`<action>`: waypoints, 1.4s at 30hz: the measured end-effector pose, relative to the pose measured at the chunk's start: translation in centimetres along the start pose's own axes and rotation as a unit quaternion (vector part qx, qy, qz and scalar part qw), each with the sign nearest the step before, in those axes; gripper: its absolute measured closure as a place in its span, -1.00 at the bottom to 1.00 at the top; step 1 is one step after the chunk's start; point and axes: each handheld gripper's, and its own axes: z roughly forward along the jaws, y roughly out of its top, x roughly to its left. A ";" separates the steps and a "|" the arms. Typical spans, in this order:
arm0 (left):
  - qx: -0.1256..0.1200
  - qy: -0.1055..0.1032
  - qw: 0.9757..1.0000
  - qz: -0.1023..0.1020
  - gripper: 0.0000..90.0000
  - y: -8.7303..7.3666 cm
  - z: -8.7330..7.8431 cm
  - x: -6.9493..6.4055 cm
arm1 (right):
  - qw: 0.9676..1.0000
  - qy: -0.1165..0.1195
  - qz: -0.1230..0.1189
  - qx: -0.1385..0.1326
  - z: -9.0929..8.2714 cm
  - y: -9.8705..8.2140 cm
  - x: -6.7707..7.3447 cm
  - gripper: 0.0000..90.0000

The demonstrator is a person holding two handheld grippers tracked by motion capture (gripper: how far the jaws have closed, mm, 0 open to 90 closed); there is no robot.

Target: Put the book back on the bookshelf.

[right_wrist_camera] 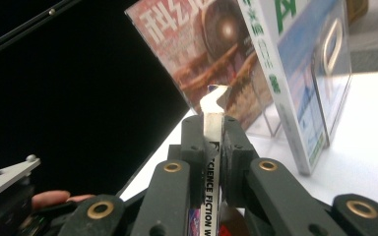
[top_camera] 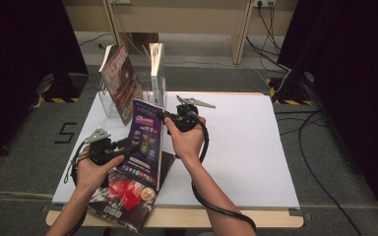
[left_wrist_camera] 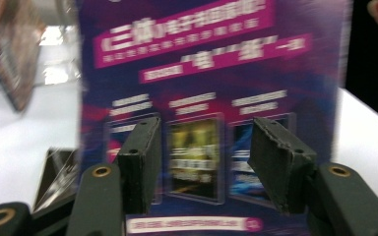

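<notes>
- Dark curtains are flanking a white table top (top_camera: 236, 147), and a grey carpeted floor is showing behind it.
- I am holding a purple glossy magazine (top_camera: 145, 142) upright, its top edge pinched tight in my right gripper (top_camera: 170, 117); in the right gripper view the spine is running up between the closed jaws.
- My left gripper (top_camera: 130, 144) is standing with its jaws apart just in front of the cover; in the left gripper view the pads (left_wrist_camera: 140, 162) are not pressing on it.
- Beyond my right gripper, a clear acrylic book stand (top_camera: 109, 105) is carrying a red-brown magazine (top_camera: 123, 81) and a white-and-green book (top_camera: 156, 66), with a gap between them.
- Beneath my left gripper, a dark magazine with a red patch (top_camera: 125, 196) is lying flat at the table's near edge.
- Judging from this, I am carrying the purple magazine to the stand; I should be keeping the spine vertical, lining it up over the gap, and steadying the floppy lower edge with the left gripper so it isn't catching on the stand's wall.
</notes>
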 end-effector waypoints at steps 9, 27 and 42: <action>-0.031 0.003 0.999 0.035 -0.10 1.4 0.8 -1.9 | 0.999 -0.024 -0.028 -0.033 1.0 0.9 1.3 0.85; -0.022 0.048 0.996 0.074 -0.22 2.1 3.6 -5.2 | 0.996 -0.054 -0.055 -0.043 1.8 0.5 2.7 0.84; 0.006 0.116 0.987 0.111 -0.23 1.2 6.1 -5.7 | 0.997 -0.057 -0.042 -0.041 1.9 0.5 2.8 0.84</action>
